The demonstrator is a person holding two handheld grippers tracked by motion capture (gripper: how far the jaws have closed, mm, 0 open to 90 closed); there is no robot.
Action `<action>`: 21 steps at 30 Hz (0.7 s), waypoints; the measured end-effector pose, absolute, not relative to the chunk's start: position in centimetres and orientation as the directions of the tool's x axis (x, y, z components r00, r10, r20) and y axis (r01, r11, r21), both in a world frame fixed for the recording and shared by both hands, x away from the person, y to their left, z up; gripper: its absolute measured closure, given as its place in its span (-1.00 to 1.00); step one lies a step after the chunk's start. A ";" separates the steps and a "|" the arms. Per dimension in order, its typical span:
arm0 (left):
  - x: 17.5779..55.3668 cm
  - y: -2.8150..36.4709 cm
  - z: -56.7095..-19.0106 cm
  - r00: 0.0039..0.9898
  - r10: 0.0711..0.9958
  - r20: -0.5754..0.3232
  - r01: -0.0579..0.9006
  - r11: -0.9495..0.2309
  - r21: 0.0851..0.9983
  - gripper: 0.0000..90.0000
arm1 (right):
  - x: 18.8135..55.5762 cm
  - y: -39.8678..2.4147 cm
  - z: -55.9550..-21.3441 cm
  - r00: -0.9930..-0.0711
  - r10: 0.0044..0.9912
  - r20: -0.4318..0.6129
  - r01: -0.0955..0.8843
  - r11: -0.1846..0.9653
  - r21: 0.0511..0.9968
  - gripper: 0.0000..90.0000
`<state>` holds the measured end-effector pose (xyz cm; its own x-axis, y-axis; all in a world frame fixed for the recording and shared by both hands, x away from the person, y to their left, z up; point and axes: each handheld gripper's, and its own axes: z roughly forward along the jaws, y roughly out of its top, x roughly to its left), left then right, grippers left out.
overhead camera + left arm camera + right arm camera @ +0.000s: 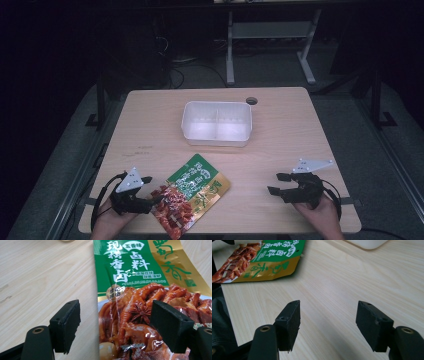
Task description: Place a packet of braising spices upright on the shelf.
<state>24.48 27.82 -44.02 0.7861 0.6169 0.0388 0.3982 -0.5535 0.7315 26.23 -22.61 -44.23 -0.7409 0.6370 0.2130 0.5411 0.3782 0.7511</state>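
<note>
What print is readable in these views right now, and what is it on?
"五香味" on the green fan badge of the snack pouch.
"现捞香卤" in large white characters on the pouch's green panel.
"卤料" in white beside it.
"蜀香" in green on the gold strip.
The small white lines and the round badge are too small to read.

I see a light wooden table point(280, 135) filling the middle of the high view. A white two-compartment tray point(216, 123) sits on it just above centre. A green, gold and red food pouch point(192, 192) lies flat at lower centre-left, near the front edge.
</note>
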 end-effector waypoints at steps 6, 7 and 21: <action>24.3 27.2 -44.1 0.794 0.606 0.044 0.393 -0.568 0.723 -0.47 | 26.6 -20.6 -43.7 -0.776 0.602 0.191 0.513 0.424 0.747 -0.22; 24.3 27.2 -44.1 0.796 0.604 0.043 0.392 -0.569 0.723 -0.47 | 26.8 -20.1 -43.5 -0.783 0.593 0.188 0.508 0.435 0.743 -0.22; 24.0 26.2 -44.1 0.822 0.568 0.044 0.371 -0.594 0.714 -0.44 | 30.7 -12.3 -40.8 -0.856 0.476 0.200 0.464 0.538 0.704 -0.24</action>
